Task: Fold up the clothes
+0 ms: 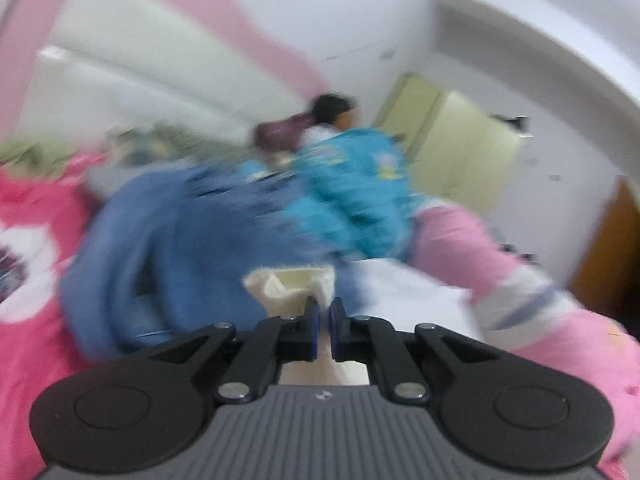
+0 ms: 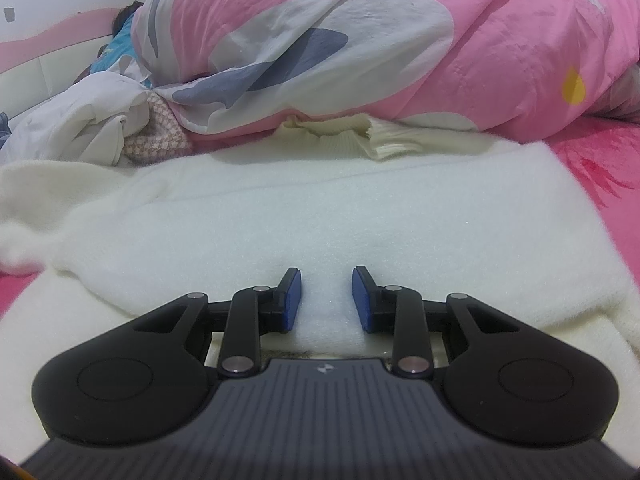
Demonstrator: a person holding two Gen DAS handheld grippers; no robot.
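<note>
L hand-held gripper (image 1: 324, 309) pinching cream sweater (image 1: 292, 286)

A pink, white and grey-blue duvet (image 2: 360, 40) lies bunched across the far side of the bed, over a bright pink sheet (image 2: 600, 168). At far left a person in a turquoise jacket (image 2: 120, 36) lies against the white and pink padded headboard (image 2: 36, 68). In the blurred left view, a pale yellow wardrobe (image 1: 460, 144) stands at the far right beside a brown door (image 1: 608, 248), under a white ceiling (image 1: 400, 8).
</note>
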